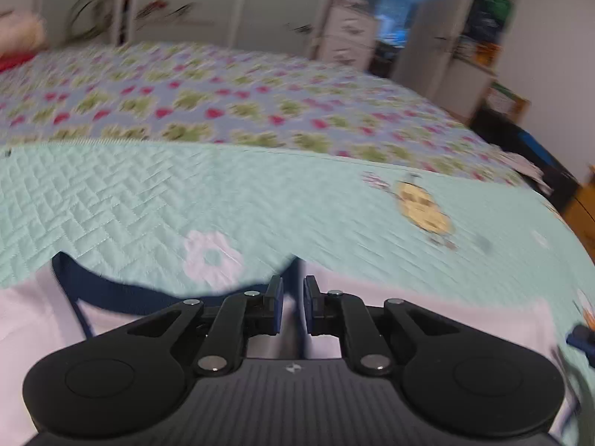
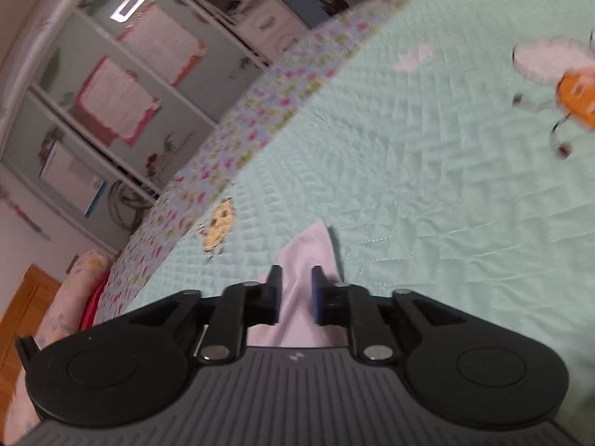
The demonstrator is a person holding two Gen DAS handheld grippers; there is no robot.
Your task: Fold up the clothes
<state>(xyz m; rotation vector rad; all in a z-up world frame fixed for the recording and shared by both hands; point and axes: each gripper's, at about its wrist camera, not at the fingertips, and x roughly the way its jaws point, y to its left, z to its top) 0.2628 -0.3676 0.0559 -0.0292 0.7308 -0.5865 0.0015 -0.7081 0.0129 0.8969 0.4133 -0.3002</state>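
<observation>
Your left gripper (image 1: 293, 306) hangs low over a white garment (image 1: 427, 319) w/ navy trim (image 1: 122, 291); jaws stand a narrow gap apart, and thru that gap you can see white cloth and a vertical navy strip lying below; pads don't look pressed on anything, so read it as slightly spread, nothing pinched. The garment lies flat on the mint quilted cover (image 1: 148, 193), filling the bottom of the left wrist view on both sides of the gripper; the navy band curves like a neckline or armhole at left.

Your right gripper (image 2: 295, 293) also has its jaws a bit apart; a pale pink-white corner of cloth (image 2: 312, 249) pokes up btwn and past the fingertips, resting on the mint cover; there's visible space on both sides of the fabric, so the pads aren't clamping it; can't tell if one pad brushes it.

Around: the mint cover carries printed figures; a white flower (image 1: 214, 258) just ahead of the left gripper, a yellow one (image 1: 424, 206) further right, an orange one (image 2: 576, 93) at the far right of the right wrist view. Beyond the mint cover runs a floral sheet (image 1: 223, 104), then wardrobe doors (image 2: 122, 85) w/ decorated panels. Both views are motion-blurred, esp. the bkgd.
</observation>
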